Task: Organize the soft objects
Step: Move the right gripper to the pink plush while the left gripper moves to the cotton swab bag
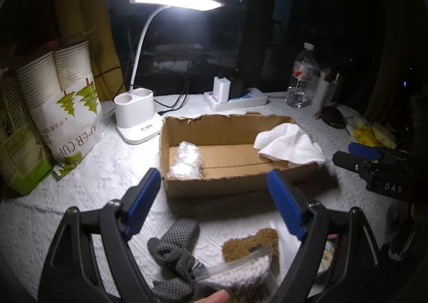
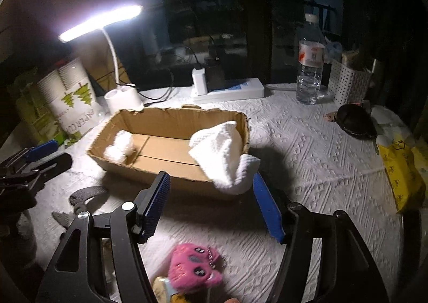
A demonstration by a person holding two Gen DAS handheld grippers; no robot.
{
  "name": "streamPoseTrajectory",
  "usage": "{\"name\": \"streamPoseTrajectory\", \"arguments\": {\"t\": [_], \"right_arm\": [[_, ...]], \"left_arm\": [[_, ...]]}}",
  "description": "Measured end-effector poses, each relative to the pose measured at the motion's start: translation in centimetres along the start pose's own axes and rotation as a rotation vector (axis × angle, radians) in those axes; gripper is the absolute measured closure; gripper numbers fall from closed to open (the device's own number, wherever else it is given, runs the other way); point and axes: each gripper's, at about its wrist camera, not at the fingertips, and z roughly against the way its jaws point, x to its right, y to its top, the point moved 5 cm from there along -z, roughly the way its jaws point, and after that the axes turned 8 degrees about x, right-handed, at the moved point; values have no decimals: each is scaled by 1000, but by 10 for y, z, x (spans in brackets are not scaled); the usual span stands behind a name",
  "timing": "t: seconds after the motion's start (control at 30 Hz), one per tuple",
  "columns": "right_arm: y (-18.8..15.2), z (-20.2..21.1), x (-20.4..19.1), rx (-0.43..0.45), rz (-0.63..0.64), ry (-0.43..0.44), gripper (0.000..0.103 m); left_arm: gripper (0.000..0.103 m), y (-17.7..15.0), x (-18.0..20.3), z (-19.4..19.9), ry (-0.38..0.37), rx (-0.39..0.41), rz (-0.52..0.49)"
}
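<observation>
Far left of the left gripper [image 1: 214, 182] stand sleeves of paper cups [image 1: 67, 84] and a lit desk lamp [image 1: 139, 105]. Its jaws stand apart and empty; grey dotted socks [image 1: 174, 239] and a brown pad [image 1: 251, 244] lie just beneath. Ahead sits the cardboard box [image 1: 230, 185], holding a bubble-wrap bundle [image 1: 186, 160] and a white towel [image 1: 289, 146] draped over its right end. The right gripper [image 2: 211, 182], jaws apart and empty, faces that towel, a pink plush toy [image 2: 195, 268] below it; a water bottle [image 2: 310, 62] stands far right.

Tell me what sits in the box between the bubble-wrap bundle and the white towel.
Nothing: between the bubble-wrap bundle and the white towel the cardboard box shows only bare floor, in both wrist views.
</observation>
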Motion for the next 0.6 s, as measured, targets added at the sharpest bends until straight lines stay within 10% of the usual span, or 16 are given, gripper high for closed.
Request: {"name": "streamPoseTrajectory", "arguments": {"t": [0.6], "right_arm": [[-17,36,-38,20,37,69,35]], "left_arm": [[19,-19,19,36,-32,6,-4]]}}
